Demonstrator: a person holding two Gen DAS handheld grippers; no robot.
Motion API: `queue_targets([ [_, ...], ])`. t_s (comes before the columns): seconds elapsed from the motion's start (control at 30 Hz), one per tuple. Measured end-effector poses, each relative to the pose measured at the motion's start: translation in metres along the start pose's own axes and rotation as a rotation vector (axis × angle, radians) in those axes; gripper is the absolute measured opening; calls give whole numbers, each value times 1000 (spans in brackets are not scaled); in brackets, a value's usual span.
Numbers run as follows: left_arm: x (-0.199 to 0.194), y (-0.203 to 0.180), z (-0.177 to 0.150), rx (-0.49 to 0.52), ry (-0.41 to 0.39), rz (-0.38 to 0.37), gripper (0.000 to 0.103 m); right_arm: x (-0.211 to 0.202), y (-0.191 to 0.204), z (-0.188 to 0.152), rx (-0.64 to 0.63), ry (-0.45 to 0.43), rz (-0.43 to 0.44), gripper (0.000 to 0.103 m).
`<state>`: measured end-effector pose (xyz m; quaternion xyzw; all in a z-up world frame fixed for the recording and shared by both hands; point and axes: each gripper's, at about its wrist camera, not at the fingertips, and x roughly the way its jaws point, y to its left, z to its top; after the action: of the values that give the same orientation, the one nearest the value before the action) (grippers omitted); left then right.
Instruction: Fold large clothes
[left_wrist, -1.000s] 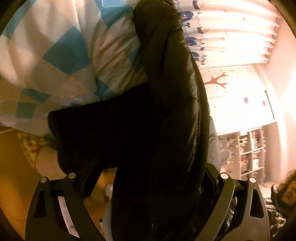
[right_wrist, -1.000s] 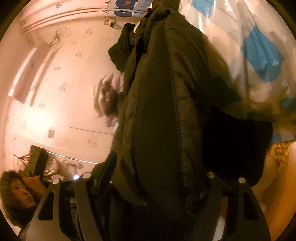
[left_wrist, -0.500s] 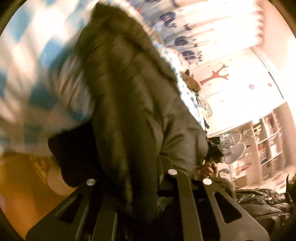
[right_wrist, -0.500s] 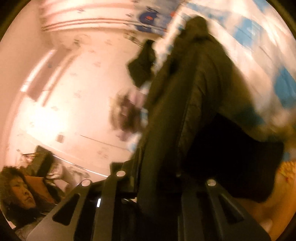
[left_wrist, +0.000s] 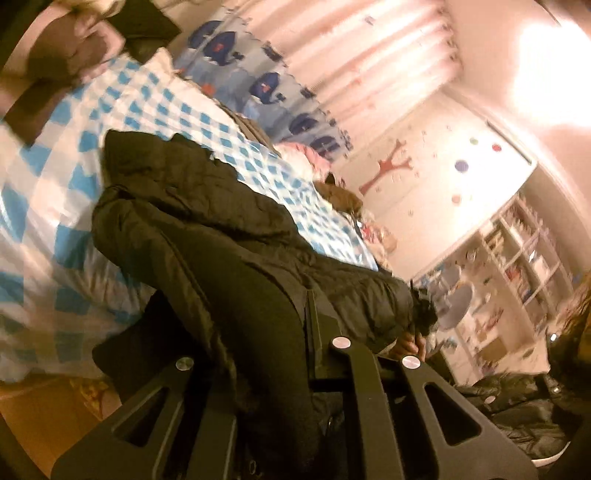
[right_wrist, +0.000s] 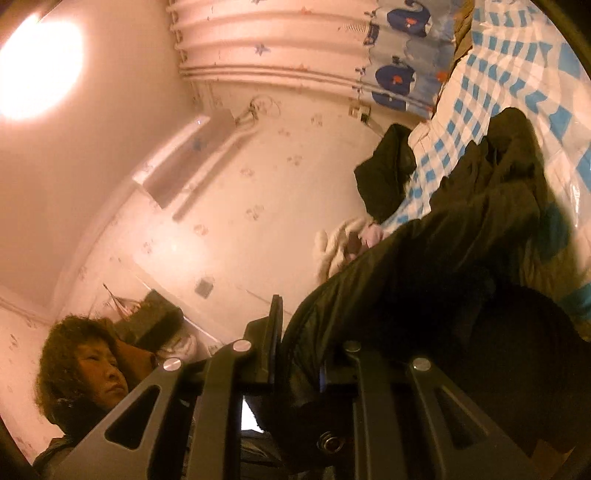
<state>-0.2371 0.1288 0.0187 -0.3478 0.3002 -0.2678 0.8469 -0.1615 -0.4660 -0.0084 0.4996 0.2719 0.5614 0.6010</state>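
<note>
A large black quilted jacket (left_wrist: 229, 236) lies stretched across a bed with a blue and white checked cover (left_wrist: 59, 206). My left gripper (left_wrist: 266, 332) is shut on the jacket's near hem, which bunches up between its fingers. In the right wrist view the same jacket (right_wrist: 461, 258) runs from the bed down into my right gripper (right_wrist: 299, 354), shut on a thick fold of it. A metal snap (right_wrist: 328, 441) shows on the cloth below that grip. Both held edges hang lifted above the bed's edge.
A dark garment (right_wrist: 384, 173) and pale soft things (right_wrist: 340, 247) lie at the bed's head. Whale-print curtains (left_wrist: 266, 85) hang behind. White shelves (left_wrist: 517, 266) fill one wall. Another black jacket (left_wrist: 509, 406) lies low at the right. A person (right_wrist: 77, 373) stands beside me.
Both grippers have shut on the jacket and risen with it. The views now look along the bed rather than up at its hanging edge, and both have rolled.
</note>
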Motion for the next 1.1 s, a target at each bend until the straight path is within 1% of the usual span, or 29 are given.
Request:
queue_targets([
  [0.13,-9,32,-1,-114,-46,-11,5,-9,-18,2,57,-66,25,16],
  [0.2,-8,37,5,-129,-66,-20,5,-10,-21,8,65,-81,30,16],
  [0.37,-2,34,29,-103,-111,-39,5,2,-15,36,31,-97,52,16],
  [0.57,11,31,79,-98,-171,-82,5,24,-16,81,0,-100,61,16],
  [0.8,37,35,147,-95,-218,-93,5,57,-21,142,-34,-102,46,16],
  [0.87,45,42,167,-107,-229,-88,5,69,-26,162,-39,-105,33,16],
  [0.97,63,62,201,-149,-249,-72,5,83,-38,188,-33,-114,11,16],
  [1.1,85,86,234,-192,-264,-59,5,102,-62,223,-6,-133,-29,16],
])
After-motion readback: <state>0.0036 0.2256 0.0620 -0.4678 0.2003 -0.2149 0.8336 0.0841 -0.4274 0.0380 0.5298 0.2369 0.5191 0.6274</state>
